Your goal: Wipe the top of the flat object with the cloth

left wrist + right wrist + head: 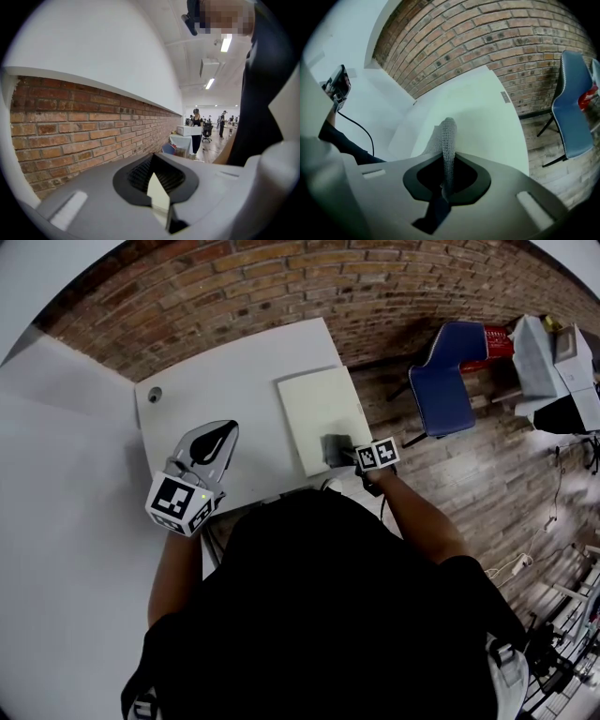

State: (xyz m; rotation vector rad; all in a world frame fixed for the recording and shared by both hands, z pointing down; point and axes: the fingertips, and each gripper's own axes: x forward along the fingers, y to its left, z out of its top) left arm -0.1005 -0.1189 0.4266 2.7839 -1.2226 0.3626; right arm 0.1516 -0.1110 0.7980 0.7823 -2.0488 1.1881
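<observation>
**Q:** Where is the cloth, and what holds it?

**A:** The right gripper (349, 456) has its jaws clamped on a dark grey mesh cloth (335, 447). In the right gripper view a fold of it stands up between the jaws. From the head view, the cloth rests on the near edge of the flat object (323, 413), a pale rectangular board lying on a white table (225, 381) against a brick wall (281, 277).

**Q:** And the other gripper?

**A:** The left gripper (217, 439) hovers over the table's left part, well apart from the board. Its jaws are together with nothing between them, and its own view faces the wall.

**Q:** How far along does the wiping look?

**A:** Judging by the cloth sitting at the near edge, most of the board's top probably remains to be covered.

**Q:** How should the stroke be done well?

**A:** I would press the cloth flat, so more than the pinched fold touches. Then I would push it away toward the wall in straight, overlapping passes, reaching the corners. The board looks light and may slide, so the free left gripper could steady its near left corner. A blue chair (445, 381) stands to the right, clear of the work
</observation>
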